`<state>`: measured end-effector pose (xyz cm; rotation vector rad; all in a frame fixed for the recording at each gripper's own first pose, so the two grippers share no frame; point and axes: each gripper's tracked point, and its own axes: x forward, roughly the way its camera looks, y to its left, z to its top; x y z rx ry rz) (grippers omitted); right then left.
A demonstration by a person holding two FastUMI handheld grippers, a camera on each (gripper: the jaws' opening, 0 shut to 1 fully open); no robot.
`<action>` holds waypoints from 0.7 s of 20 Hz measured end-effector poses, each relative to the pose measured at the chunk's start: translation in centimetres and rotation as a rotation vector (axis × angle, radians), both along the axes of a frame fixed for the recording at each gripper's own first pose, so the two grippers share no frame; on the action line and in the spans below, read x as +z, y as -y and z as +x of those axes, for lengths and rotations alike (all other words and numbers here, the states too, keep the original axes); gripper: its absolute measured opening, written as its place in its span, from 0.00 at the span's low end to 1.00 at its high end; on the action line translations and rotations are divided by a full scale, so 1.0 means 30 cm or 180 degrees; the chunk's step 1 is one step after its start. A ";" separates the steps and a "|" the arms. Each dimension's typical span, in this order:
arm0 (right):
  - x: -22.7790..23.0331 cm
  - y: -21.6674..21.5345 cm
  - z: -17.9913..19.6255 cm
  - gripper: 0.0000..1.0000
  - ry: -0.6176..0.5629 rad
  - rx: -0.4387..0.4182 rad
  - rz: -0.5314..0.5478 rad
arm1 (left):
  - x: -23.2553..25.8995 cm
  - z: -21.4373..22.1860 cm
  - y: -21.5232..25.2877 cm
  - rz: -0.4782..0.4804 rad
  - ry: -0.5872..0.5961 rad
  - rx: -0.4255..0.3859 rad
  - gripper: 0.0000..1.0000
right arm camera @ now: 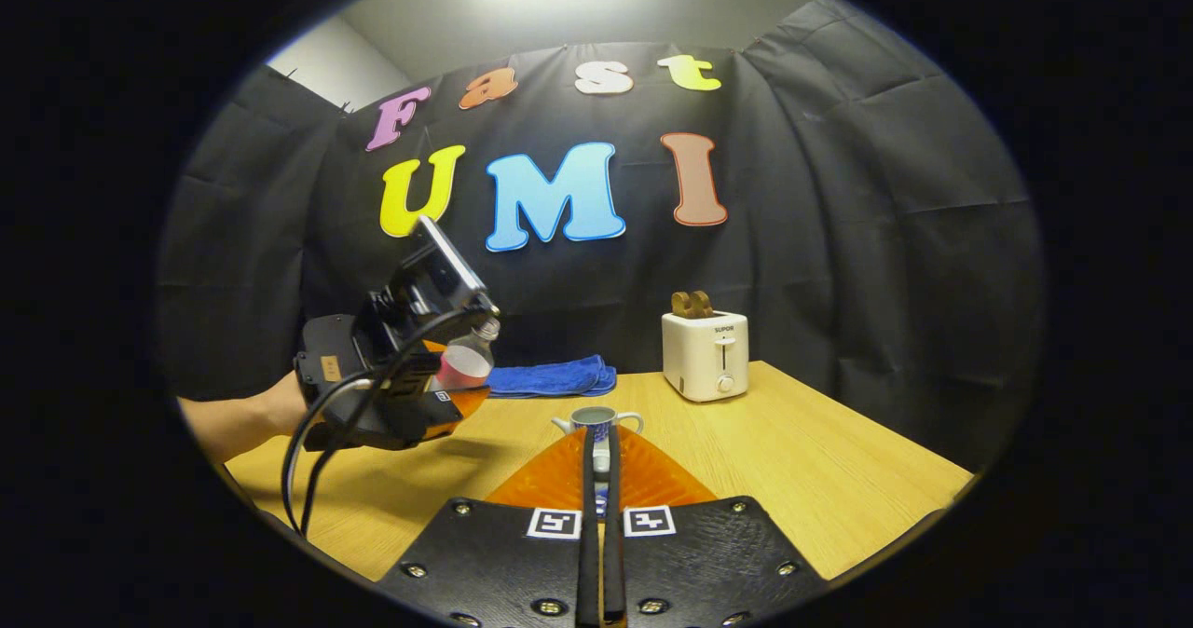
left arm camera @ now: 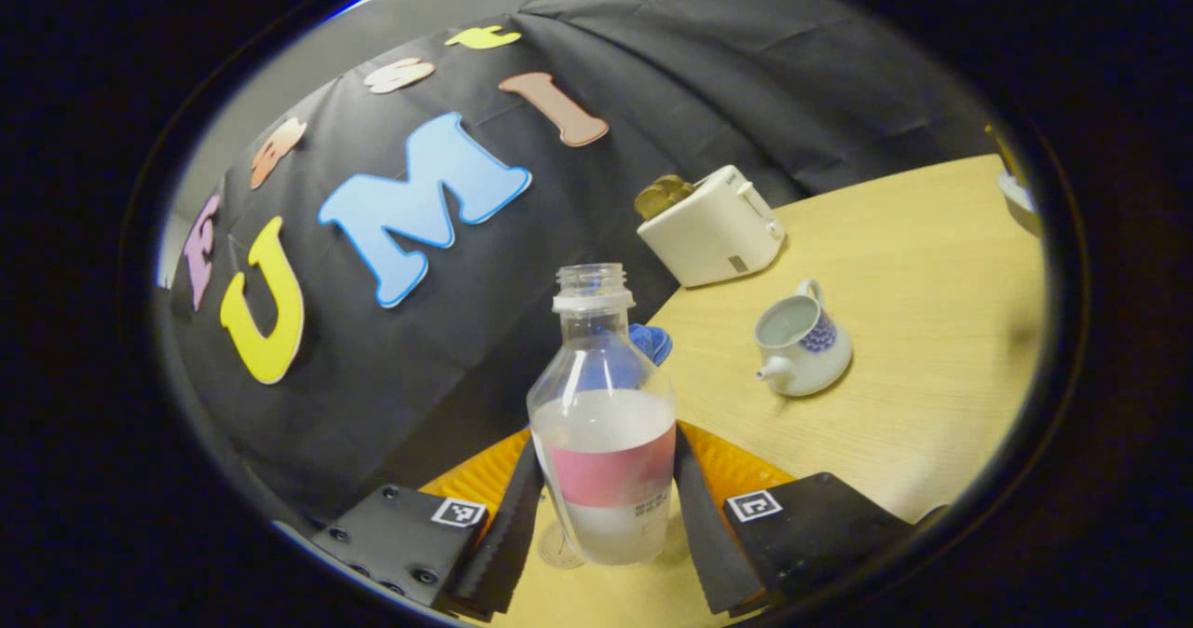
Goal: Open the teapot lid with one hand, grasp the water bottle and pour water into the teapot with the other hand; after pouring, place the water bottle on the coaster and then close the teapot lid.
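Left tongs gripped the uncapped water bottle, lifted for pouring. Teapot, center-right, sat lidless. Right tongs pinched something small, probably the lid.

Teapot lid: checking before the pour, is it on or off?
Off. The teapot shows an open mouth with bare interior in the left gripper view, no lid on top.
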<state>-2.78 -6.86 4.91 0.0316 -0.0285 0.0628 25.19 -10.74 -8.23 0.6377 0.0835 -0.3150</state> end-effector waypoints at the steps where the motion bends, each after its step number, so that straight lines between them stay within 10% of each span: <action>1: 0.000 -0.009 0.013 0.02 -0.0012 0.0017 0.0017 | 0.004 0.010 -0.010 -0.0164 0.0010 0.0049 0.87; 14: 0.064 -0.106 0.235 0.02 0.0096 0.0176 -0.0195 | -0.029 0.008 -0.225 -0.2170 -0.0013 0.0416 0.85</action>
